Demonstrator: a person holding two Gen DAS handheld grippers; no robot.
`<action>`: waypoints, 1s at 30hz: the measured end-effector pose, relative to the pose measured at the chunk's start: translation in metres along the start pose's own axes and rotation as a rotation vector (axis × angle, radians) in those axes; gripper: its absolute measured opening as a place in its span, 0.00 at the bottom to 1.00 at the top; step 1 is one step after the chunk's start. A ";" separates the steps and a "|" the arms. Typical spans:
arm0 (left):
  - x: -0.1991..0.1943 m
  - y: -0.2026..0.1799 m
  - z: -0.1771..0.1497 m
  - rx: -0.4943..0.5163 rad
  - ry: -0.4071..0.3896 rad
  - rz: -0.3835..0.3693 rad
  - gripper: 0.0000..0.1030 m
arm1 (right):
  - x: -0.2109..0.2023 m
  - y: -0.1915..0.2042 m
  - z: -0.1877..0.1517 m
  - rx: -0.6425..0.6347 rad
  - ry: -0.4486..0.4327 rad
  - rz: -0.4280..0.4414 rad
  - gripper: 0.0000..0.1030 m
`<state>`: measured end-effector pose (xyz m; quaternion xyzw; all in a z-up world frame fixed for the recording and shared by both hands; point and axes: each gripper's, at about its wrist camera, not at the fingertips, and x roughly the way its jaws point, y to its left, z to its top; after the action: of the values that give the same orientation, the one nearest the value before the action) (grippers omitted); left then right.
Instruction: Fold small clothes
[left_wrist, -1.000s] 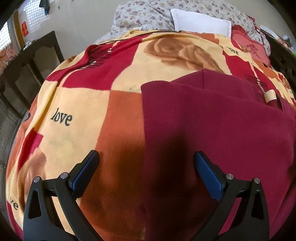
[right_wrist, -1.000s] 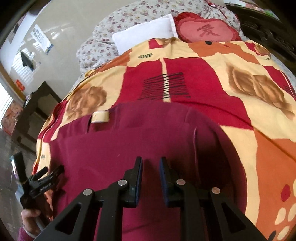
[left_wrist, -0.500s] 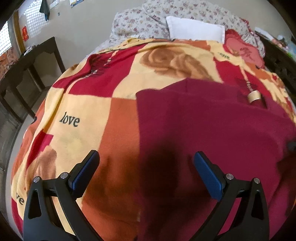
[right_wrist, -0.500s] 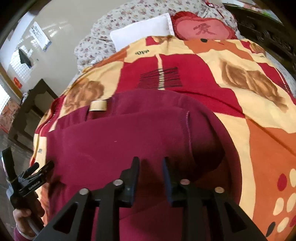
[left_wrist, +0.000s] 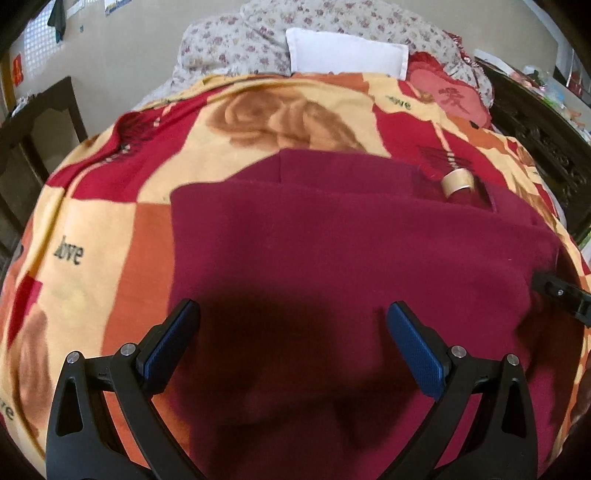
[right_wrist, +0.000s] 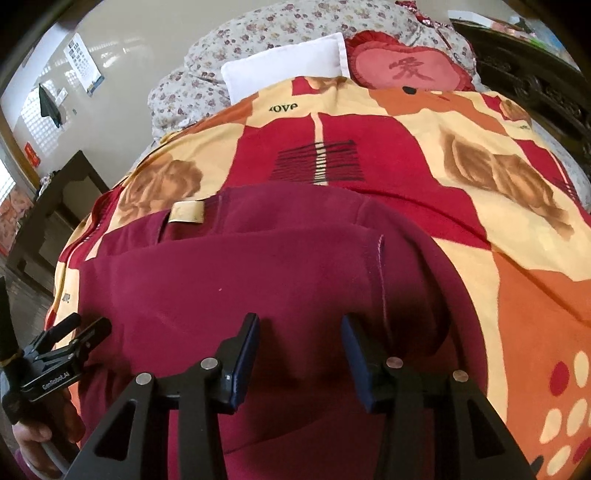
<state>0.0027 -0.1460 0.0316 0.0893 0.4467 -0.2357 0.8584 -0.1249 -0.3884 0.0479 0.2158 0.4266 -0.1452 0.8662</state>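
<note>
Nearest us, our left claw (left_wrist: 291, 325) gapes wide and our right claw (right_wrist: 300, 334), just opening, holds nothing over the maroon garment (left_wrist: 351, 251) on the bed blanket (left_wrist: 110, 229). Regripping could drag the fold loose.

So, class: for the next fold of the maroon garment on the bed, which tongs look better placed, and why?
Probably the left tongs: they gape wide above the maroon garment, near its left edge. The right tongs have just been opening, only partway, with nothing between them.
</note>
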 end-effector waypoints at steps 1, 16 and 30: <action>0.004 0.001 -0.001 -0.003 0.011 -0.002 0.99 | 0.002 -0.001 0.001 -0.001 0.001 0.005 0.43; -0.027 0.023 -0.024 -0.026 0.007 -0.018 0.99 | -0.044 0.041 -0.018 -0.094 0.008 0.126 0.45; -0.081 0.039 -0.073 -0.032 -0.003 -0.032 0.99 | -0.075 0.073 -0.110 -0.162 0.162 0.237 0.45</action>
<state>-0.0711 -0.0589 0.0521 0.0681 0.4504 -0.2423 0.8566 -0.2117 -0.2655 0.0665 0.2050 0.4770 0.0109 0.8546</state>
